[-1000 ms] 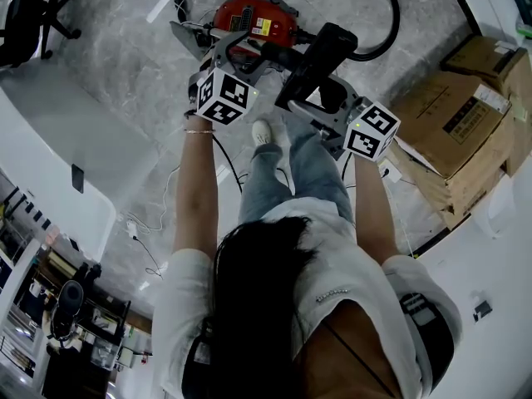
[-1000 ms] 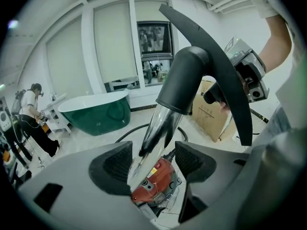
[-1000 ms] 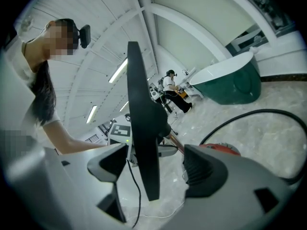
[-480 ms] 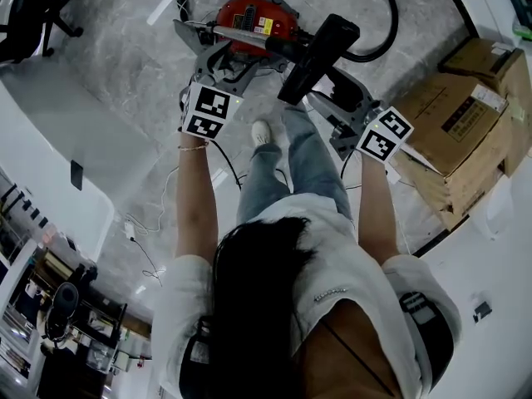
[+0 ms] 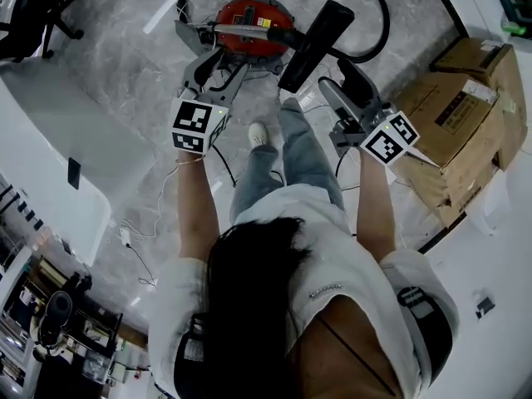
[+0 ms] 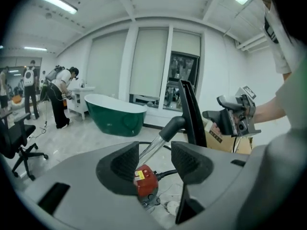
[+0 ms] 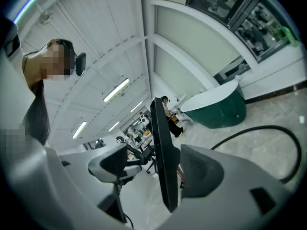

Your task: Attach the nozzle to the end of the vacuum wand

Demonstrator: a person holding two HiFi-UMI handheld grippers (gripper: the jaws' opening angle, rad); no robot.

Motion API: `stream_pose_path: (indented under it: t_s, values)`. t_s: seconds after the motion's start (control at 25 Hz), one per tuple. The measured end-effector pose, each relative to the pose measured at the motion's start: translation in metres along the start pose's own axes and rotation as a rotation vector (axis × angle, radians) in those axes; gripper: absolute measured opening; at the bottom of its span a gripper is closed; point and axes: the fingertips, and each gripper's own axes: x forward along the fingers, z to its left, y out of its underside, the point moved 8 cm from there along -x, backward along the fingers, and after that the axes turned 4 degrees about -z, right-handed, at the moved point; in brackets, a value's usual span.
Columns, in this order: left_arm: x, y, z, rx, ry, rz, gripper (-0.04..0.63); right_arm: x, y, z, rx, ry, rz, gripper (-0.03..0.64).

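Note:
The black nozzle (image 5: 314, 41) sits on the black elbow at the end of the metal wand (image 5: 245, 30), above the red vacuum (image 5: 249, 15). My left gripper (image 5: 218, 63) points at the wand. Its jaws are closing, and the tube (image 6: 152, 150) runs beyond the pads, untouched. My right gripper (image 5: 332, 73) stands wide open. In the right gripper view the nozzle (image 7: 162, 152) is edge-on between the jaws, against the right pad, with a gap to the left pad. The left gripper view shows the nozzle (image 6: 192, 114) upright, with the right gripper (image 6: 212, 118) beside it.
A black hose (image 5: 378, 32) loops from the vacuum across the marble floor. Cardboard boxes (image 5: 461, 115) are stacked at the right. An office chair (image 5: 41, 7) stands at the far left. A green bathtub (image 6: 117, 114) and people (image 6: 60, 95) are farther off.
In the head view both grippers have drawn back toward the person, and the left one has rolled. The nozzle and wand stay above the red vacuum.

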Motion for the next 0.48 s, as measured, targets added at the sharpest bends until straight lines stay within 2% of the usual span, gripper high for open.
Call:
stream_pose_path:
  t_s: [0.08,0.24,0.36,0.48]
  values:
    - [-0.012,-0.011,-0.004,-0.030,0.012,-0.055,0.215,-0.006,0.002,0.007,0.024,0.012,-0.047,0.359]
    - [-0.038,-0.031,-0.013,-0.106,0.046,-0.164,0.210,-0.010,0.002,0.030,-0.055,0.045,-0.071,0.359]
    - [-0.053,-0.041,-0.020,-0.104,0.027,-0.201,0.165,-0.004,0.002,0.048,-0.099,0.034,-0.067,0.359]
    - [-0.068,-0.044,-0.028,-0.081,0.000,-0.196,0.122,0.004,0.005,0.069,-0.139,0.008,-0.049,0.357]
